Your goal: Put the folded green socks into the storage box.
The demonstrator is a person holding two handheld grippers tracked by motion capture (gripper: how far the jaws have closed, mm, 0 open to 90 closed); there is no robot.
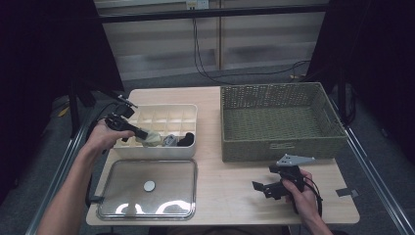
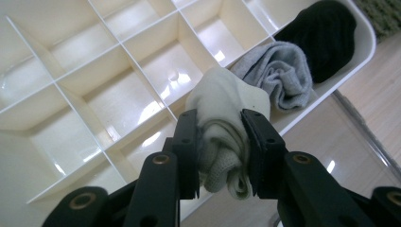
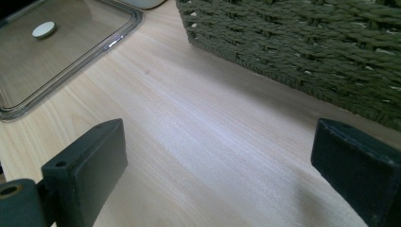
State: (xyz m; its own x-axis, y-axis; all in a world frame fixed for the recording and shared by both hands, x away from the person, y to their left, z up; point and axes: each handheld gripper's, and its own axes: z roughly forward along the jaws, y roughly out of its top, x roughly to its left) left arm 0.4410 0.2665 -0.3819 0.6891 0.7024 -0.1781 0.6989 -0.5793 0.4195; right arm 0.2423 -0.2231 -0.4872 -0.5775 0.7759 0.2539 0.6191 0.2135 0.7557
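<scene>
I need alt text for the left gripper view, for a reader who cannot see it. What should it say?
The left gripper holds a rolled cream sock between its two black jaws, above a white divided organizer. A grey sock and a black sock lie in compartments along the organizer's near edge, and the other compartments in sight are empty.

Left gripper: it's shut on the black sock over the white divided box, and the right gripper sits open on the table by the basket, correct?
Not quite. The left gripper is shut on the cream sock, not the black sock, which lies in the divided box; the left gripper view shows it. The right gripper is open.
</scene>
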